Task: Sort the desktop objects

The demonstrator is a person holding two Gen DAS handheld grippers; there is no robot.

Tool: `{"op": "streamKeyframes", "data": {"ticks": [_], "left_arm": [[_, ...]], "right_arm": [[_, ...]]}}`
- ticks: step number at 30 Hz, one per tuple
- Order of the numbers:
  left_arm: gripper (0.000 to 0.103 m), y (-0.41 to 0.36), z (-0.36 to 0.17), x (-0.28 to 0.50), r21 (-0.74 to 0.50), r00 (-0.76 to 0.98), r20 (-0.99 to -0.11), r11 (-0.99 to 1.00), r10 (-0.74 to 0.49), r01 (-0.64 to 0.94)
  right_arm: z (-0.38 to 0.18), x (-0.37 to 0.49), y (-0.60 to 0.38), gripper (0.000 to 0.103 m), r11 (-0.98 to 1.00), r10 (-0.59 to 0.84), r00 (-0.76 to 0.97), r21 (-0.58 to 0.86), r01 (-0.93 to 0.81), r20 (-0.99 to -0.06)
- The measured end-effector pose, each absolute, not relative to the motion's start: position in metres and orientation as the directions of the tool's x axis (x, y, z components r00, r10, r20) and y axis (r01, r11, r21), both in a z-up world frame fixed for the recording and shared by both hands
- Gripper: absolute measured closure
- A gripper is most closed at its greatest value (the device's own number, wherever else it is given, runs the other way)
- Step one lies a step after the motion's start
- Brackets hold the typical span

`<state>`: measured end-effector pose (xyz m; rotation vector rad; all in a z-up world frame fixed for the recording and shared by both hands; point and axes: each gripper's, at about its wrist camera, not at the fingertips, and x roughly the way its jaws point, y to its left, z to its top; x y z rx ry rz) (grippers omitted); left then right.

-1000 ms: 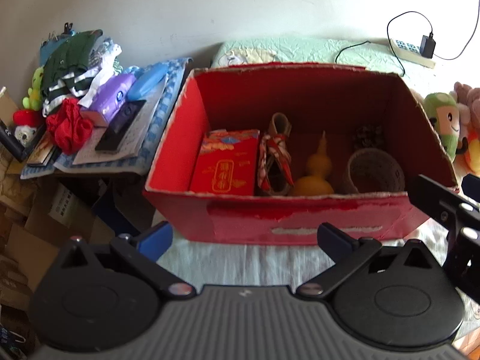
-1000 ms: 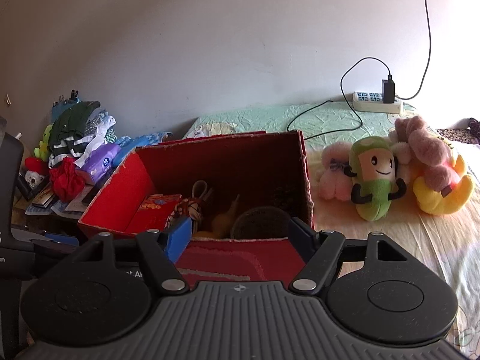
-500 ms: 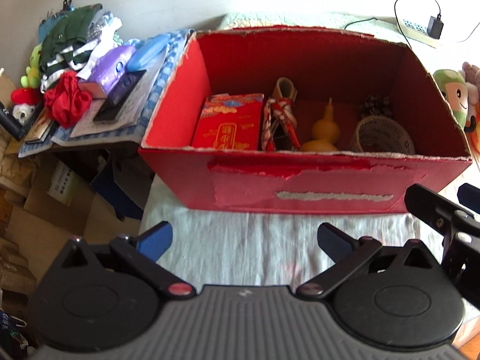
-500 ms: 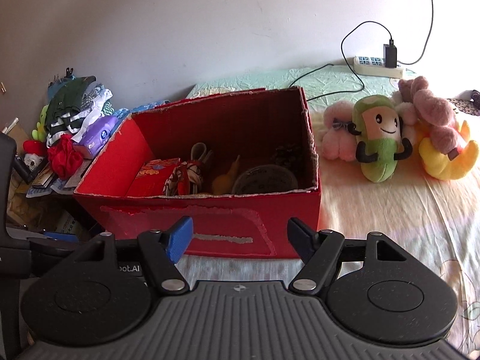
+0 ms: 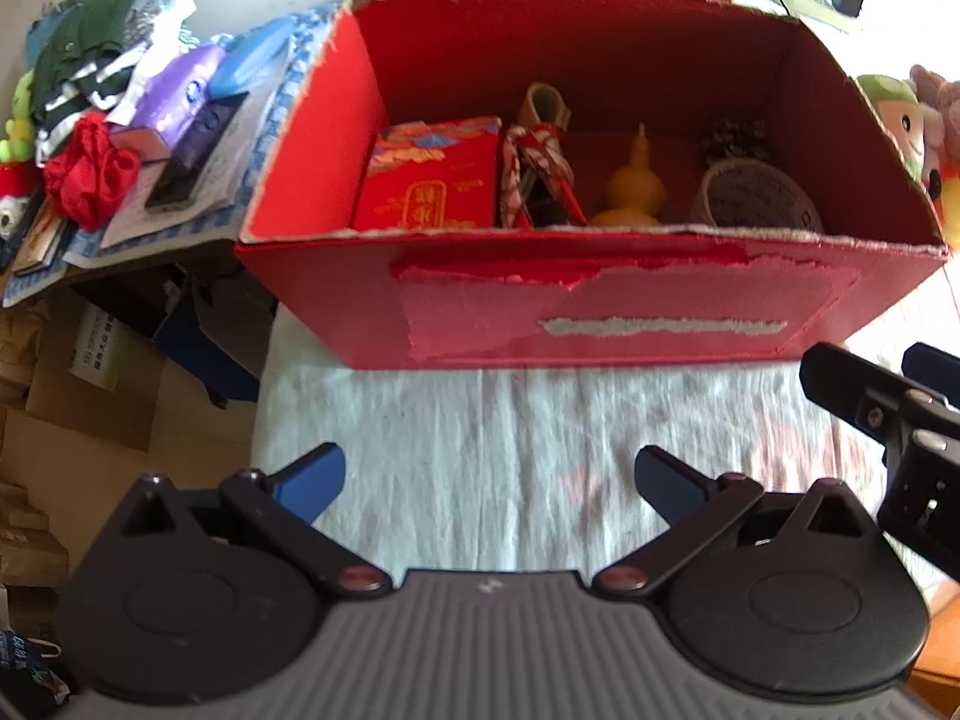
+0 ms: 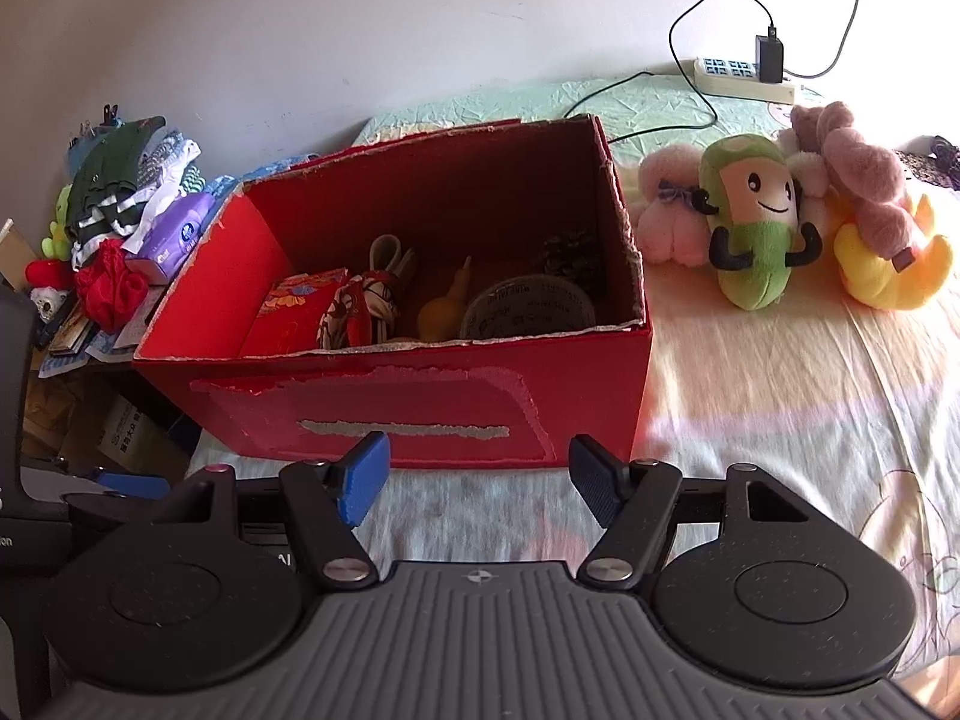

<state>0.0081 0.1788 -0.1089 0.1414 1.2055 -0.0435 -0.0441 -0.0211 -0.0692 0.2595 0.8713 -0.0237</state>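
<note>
1. Left wrist view: the left gripper [image 5: 489, 474] hangs above the pale bed sheet [image 5: 480, 444], jaws spread wide with nothing between them.
2. Just ahead stands a red cardboard box [image 5: 600, 312], its top open and its front face torn.
3. Inside the box, from left to right: a red packet with gold print [image 5: 432, 186] leaning upright, a small red-and-white patterned shoe [image 5: 540, 174], a yellow gourd [image 5: 635, 189], a round woven basket [image 5: 756, 195], and a pine cone [image 5: 735, 138] behind the basket.
4. Left of the box, a side table holds a purple tissue pack [image 5: 180, 93], a red cloth [image 5: 90, 171] and folded clothes [image 5: 96, 51].
5. Part of the right gripper [image 5: 900, 414] shows at the right edge of this view.
6. Right wrist view: the right gripper [image 6: 477, 483] also hovers over the sheet in front of the box [image 6: 420, 414], jaws apart and empty.
7. The same packet [image 6: 297, 312], shoe [image 6: 360, 306], gourd [image 6: 441, 315], basket [image 6: 528, 312] and pine cone [image 6: 570, 258] lie inside.
8. Right of the box lie a green plush toy [image 6: 753, 216], a pink plush [image 6: 669, 204] and a yellow plush [image 6: 882, 264].
9. A power strip [image 6: 741, 78] with a black charger rests near the wall.
</note>
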Motion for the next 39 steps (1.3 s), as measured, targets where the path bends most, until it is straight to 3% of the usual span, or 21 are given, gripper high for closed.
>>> {"op": "streamKeyframes", "data": {"ticks": [10,21,39], "left_arm": [[0.000,0.176,-0.102,0.014,0.061,0.311,-0.950,0.981,0.000,0.184],[0.000,0.170,-0.047,0.028,0.042,0.429,-0.900,0.964,-0.077,0.262],[0.000,0.163,-0.057,0.100,0.067,0.477,-0.876,0.958,-0.078,0.280]], "right_arm": [[-0.061,-0.039,-0.021,0.034,0.964,0.104,0.621,0.233,0.130,-0.777],[-0.023,-0.030,-0.034,0.034,0.951,0.091,0.711,0.272,0.145,-0.697],[-0.033,0.016,-0.049,0.033,0.924,0.003,0.725,0.280,0.262,-0.689]]}}
